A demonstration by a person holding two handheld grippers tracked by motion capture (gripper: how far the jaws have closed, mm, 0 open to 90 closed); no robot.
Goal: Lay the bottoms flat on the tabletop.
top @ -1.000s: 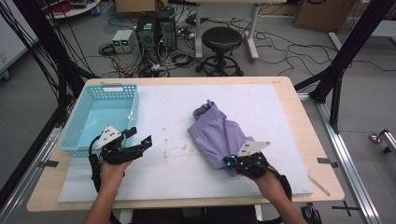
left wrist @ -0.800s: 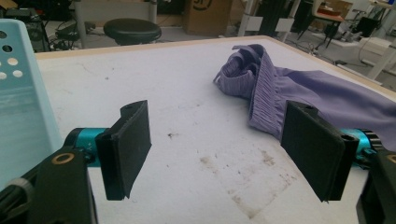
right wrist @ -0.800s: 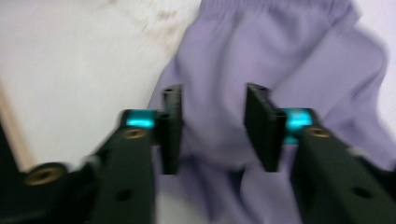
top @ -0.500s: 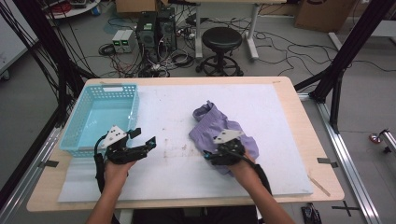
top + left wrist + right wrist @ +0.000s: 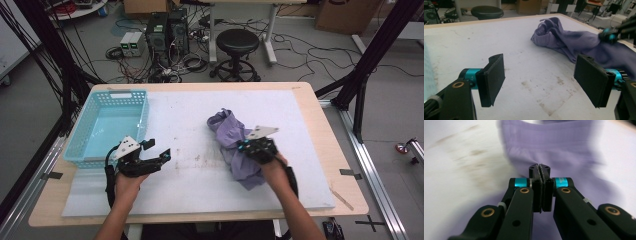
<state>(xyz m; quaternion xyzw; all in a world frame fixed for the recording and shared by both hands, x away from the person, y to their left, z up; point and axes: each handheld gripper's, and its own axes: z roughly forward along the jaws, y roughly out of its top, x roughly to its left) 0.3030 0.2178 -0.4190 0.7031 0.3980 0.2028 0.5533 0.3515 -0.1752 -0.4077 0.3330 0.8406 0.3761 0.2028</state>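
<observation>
A crumpled purple garment [image 5: 225, 127] lies right of centre on the white mat [image 5: 190, 120]. My right gripper [image 5: 241, 146] rests on its near part, and in the right gripper view the jaws [image 5: 540, 168] are pressed together at a crease of the purple cloth [image 5: 549, 142], which is blurred. My left gripper [image 5: 157, 149] hovers over bare mat beside the basket, wide open with nothing between its pads [image 5: 541, 80]. From the left gripper view the garment [image 5: 564, 40] lies ahead to the right, with the right gripper's teal tip [image 5: 610, 35] on it.
A light blue plastic basket [image 5: 115, 93] stands at the mat's left side, just beyond my left gripper. Faint brown stains mark the mat [image 5: 200, 160] between the hands. Beyond the table's far edge stand a black stool [image 5: 237, 42] and cables on the floor.
My right hand went left over the garment, then back right. The cloth, flat a second ago, is now bunched and stretches toward the near edge. The left hand has barely moved.
</observation>
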